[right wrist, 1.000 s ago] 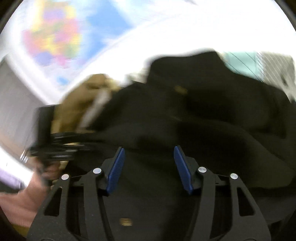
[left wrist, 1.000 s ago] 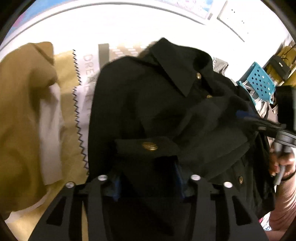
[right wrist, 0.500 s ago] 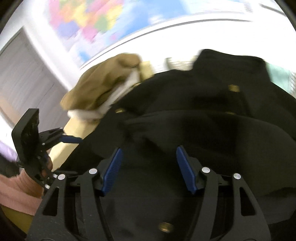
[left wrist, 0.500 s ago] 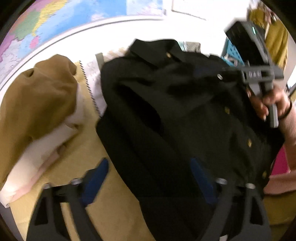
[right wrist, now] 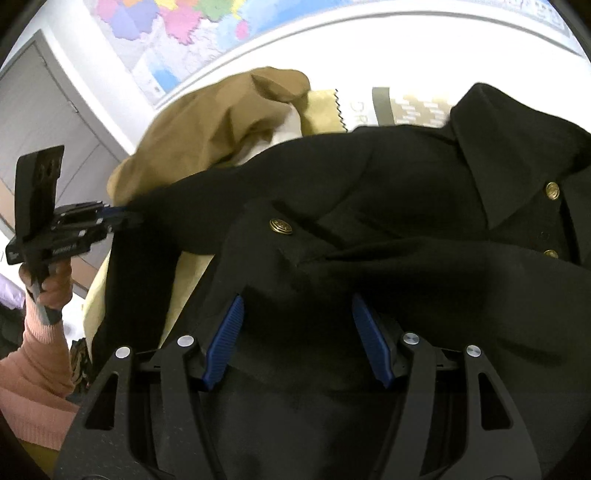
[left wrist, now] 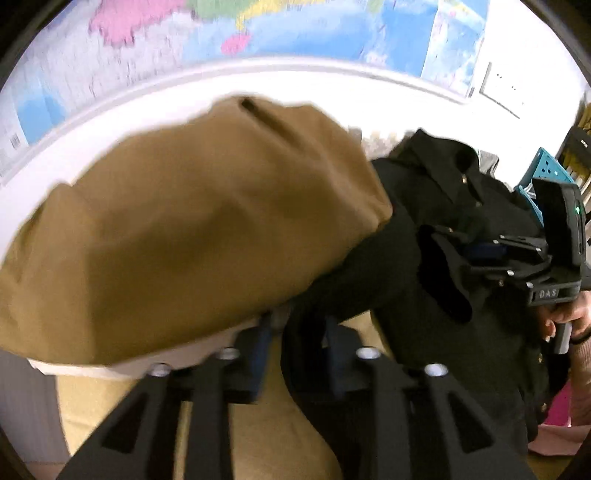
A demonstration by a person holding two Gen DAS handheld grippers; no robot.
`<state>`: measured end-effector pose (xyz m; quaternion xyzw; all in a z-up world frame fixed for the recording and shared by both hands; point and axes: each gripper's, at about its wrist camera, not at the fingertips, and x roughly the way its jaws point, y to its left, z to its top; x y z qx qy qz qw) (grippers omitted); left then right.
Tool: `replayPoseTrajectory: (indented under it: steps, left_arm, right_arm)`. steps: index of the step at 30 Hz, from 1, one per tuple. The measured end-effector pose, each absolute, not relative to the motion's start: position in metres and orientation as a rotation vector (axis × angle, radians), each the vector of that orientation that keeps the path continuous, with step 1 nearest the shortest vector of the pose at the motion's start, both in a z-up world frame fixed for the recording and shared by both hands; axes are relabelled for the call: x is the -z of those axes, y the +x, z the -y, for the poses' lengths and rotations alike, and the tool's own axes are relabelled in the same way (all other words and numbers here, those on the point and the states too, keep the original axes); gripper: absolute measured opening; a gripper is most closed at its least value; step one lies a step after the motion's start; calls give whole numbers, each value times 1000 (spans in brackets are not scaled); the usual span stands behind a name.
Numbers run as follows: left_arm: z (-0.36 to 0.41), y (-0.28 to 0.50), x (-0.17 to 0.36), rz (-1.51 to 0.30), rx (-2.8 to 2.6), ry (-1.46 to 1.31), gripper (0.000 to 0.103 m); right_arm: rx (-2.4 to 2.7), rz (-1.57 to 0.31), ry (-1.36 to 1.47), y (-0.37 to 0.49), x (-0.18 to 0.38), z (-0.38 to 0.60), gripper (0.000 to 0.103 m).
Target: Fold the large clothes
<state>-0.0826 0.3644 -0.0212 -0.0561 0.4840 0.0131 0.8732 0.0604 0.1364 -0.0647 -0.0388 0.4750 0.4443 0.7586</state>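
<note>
A black jacket with gold buttons [right wrist: 424, 236] lies on the tan surface; it also shows in the left wrist view [left wrist: 436, 280]. My left gripper [left wrist: 295, 332] is shut on the black jacket's sleeve end, close beside the tan coat, and it shows at the left of the right wrist view [right wrist: 110, 218]. My right gripper [right wrist: 295, 325] is open, low over a folded sleeve flap with a gold button [right wrist: 281, 226], holding nothing. It shows at the right of the left wrist view [left wrist: 480, 251].
A tan coat with white lining [left wrist: 177, 243] is heaped left of the jacket, also in the right wrist view [right wrist: 221, 122]. A wall map [right wrist: 177, 33] hangs behind. A teal perforated basket [left wrist: 543, 173] stands at far right.
My left gripper moved left toward the tan coat and closed on the black sleeve end. My right gripper stayed open and dropped lower over the jacket.
</note>
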Motion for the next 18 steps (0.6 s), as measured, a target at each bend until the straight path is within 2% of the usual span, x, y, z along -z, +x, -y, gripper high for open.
replayPoseTrajectory:
  steps: [2, 3, 4, 6, 10, 12, 17, 18]
  left_arm:
    - [-362, -94, 23, -983, 23, -128, 43]
    - [-362, -101, 22, -965, 38, -130, 57]
    - [-362, -110, 19, -932, 49, -132, 65]
    - [-359, -122, 13, -894, 76, -116, 66]
    - [-353, -147, 11, -861, 82, -84, 66]
    - [-355, -152, 14, -855, 77, -88, 67]
    - [-365, -150, 19, -846, 59, -143, 67]
    - [-369, -155, 16, -842, 55, -146, 67]
  right_arm:
    - [-950, -1038, -81, 61, 66, -141, 63]
    - [-944, -1036, -85, 62, 67, -145, 63]
    - [-919, -1031, -110, 63, 69, -153, 63]
    - [-899, -1055, -108, 65, 72, -156, 65]
    - [-1051, -985, -55, 32, 42, -154, 62]
    - [-1220, -972, -62, -2, 30, -163, 71]
    - [-1445, -1065, -175, -69, 48, -210, 74]
    - [-1456, -1083, -217, -79, 58, -223, 70]
